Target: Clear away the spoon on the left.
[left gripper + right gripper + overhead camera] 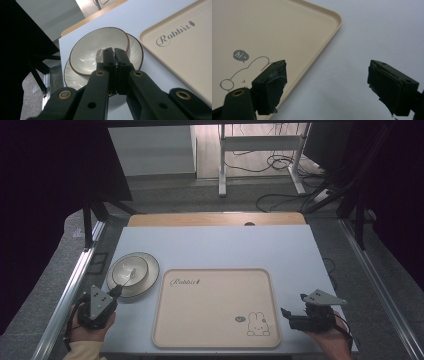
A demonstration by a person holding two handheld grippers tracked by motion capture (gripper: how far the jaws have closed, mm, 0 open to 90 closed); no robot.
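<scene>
White brown-rimmed ceramic bowl (pixel 97 50) on matching plate (pixel 135 48): near rim clamped by closed left gripper (pixel 114 51). Beige rectangular tray (pixel 215 307), marked "Rabbit", "hi~". Right gripper (pixel 327 85): held open.

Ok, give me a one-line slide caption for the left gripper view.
Left gripper shut on the near rim of a white bowl stacked on a plate, beside the beige Rabbit tray.

The bowl (pixel 92 50) and the plate (pixel 135 50) under it look like glazed ceramic, glossy, with thin brown rims. The beige tray (pixel 215 307) is smooth, matt plastic on a matt white table (pixel 215 245) edged in pale wood. Both grippers' black jaws look like matt plastic with brass-coloured rivets.
</scene>
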